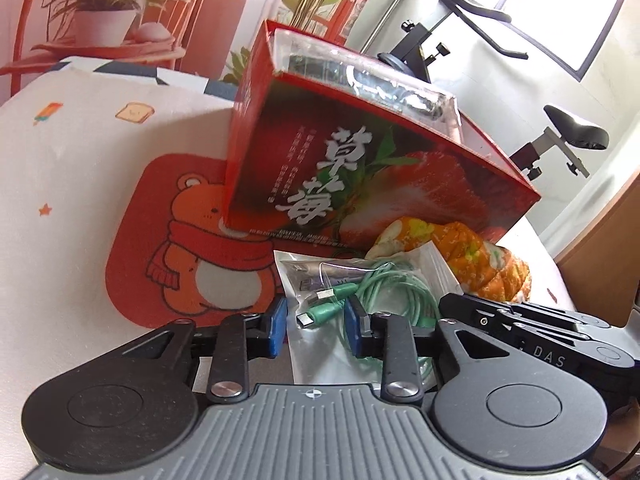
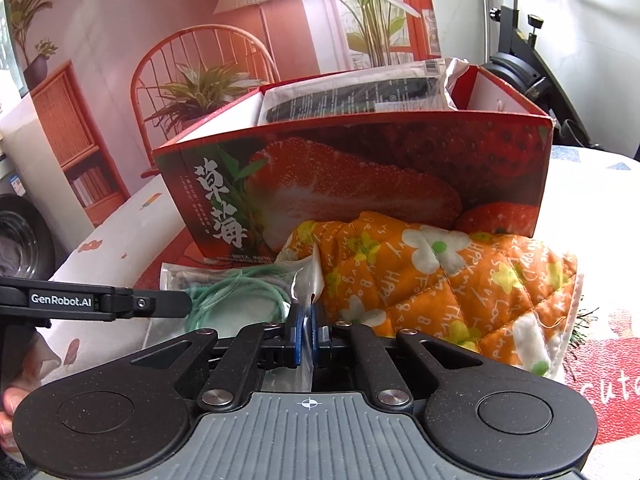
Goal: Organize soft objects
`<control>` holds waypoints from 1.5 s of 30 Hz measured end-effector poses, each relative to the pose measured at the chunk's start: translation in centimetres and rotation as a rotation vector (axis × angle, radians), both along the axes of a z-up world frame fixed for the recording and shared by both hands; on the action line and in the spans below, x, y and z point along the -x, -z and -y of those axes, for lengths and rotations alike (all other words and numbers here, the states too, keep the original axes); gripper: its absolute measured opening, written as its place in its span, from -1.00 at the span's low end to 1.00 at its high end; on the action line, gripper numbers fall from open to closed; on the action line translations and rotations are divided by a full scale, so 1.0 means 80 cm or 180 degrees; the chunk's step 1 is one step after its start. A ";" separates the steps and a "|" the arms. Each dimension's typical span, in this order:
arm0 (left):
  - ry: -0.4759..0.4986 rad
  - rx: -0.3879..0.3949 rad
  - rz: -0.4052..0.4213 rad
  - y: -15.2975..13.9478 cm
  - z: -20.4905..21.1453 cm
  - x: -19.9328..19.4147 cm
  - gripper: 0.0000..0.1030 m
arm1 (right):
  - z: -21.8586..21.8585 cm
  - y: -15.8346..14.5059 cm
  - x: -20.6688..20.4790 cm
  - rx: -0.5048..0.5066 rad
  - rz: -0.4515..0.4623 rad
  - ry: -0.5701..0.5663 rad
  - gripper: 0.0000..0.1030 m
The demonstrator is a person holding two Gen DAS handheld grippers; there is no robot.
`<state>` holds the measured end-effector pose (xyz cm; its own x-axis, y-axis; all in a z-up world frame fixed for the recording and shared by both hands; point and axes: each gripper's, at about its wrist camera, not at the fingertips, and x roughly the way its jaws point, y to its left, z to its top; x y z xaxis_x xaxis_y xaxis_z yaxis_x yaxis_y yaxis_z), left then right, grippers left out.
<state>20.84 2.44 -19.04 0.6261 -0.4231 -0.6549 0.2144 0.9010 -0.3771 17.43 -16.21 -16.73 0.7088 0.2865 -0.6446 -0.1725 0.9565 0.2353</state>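
A clear plastic bag with a coiled green cable (image 1: 320, 292) lies in front of a red strawberry box (image 1: 360, 168). My left gripper (image 1: 316, 322) has its blue pads against the bag's two sides and is shut on it. In the right wrist view my right gripper (image 2: 306, 336) is shut on a thin upright edge of the same bag (image 2: 240, 292). An orange quilted cloth with flowers (image 2: 460, 280) lies bunched against the box (image 2: 360, 184), just right of the bag; it also shows in the left wrist view as the orange cloth (image 1: 480, 264). The box holds plastic-wrapped packets (image 2: 352, 96).
A white printed tablecloth (image 1: 80, 160) covers the table, with a red bear mat (image 1: 180, 240) left of the box and another red mat (image 2: 600, 380) at the right. An exercise bike (image 1: 568, 136) stands behind. A hand (image 2: 8, 404) holds the left tool.
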 end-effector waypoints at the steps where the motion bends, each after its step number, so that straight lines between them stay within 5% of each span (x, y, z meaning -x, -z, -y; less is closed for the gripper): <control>1: 0.0007 0.0003 0.0014 -0.003 0.000 0.001 -0.40 | 0.001 -0.004 0.001 0.0000 0.0016 0.0004 -0.93; 20: 0.0281 -0.0153 0.0617 -0.090 0.020 0.014 -0.40 | 0.018 -0.098 0.021 -0.0007 0.0633 0.0103 -0.94; 45: 0.0227 -0.0112 0.0993 -0.146 0.040 -0.051 -0.40 | 0.039 -0.169 -0.069 0.0163 0.0997 0.0062 -0.94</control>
